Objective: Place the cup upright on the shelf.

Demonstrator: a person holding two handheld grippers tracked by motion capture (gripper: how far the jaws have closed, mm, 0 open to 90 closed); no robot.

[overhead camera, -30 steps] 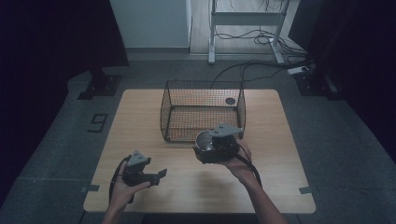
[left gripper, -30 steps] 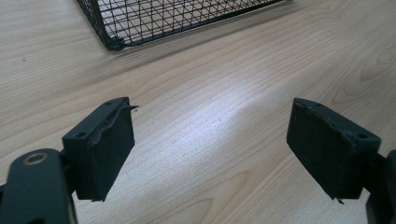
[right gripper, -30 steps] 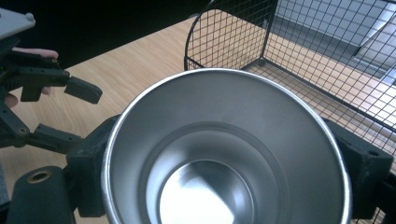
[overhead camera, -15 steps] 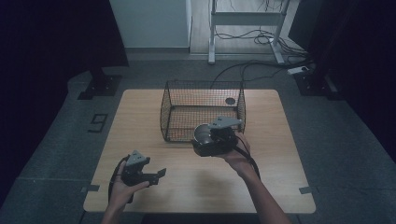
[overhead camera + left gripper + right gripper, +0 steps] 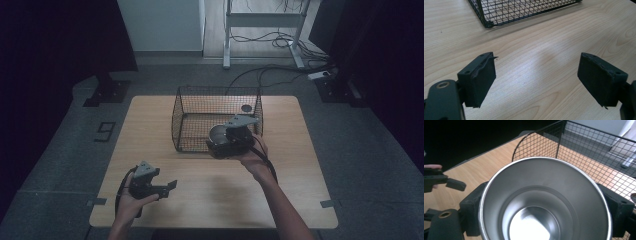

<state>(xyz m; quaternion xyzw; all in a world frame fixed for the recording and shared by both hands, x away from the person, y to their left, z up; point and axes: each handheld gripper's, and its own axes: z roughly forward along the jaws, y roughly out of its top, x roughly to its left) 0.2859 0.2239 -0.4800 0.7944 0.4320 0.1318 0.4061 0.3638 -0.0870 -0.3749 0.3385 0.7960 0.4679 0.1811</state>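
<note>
A shiny steel cup [image 5: 544, 202] sits between the jaws of my right gripper [image 5: 220, 142], which is shut on its sides; its open mouth faces the right gripper view's camera. In the high view the cup [image 5: 218, 133] hangs at the front wall of a black wire basket [image 5: 187, 120], lifted off the table. My left gripper [image 5: 167, 189] rests low near the table's front left, held still in a hand. Its jaws stand wide apart with bare wood between the pads [image 5: 480, 80]. The basket's corner [image 5: 486, 23] lies ahead of it.
The wooden table [image 5: 310, 170] has free room in front and to both sides of the basket. A small dark round thing [image 5: 246, 108] lies inside the basket at its back right. Cables and a metal stand are on the floor beyond the table.
My right gripper has carried the steel cup up and away from me, closer to the basket's front wall. The left gripper has stayed put.
</note>
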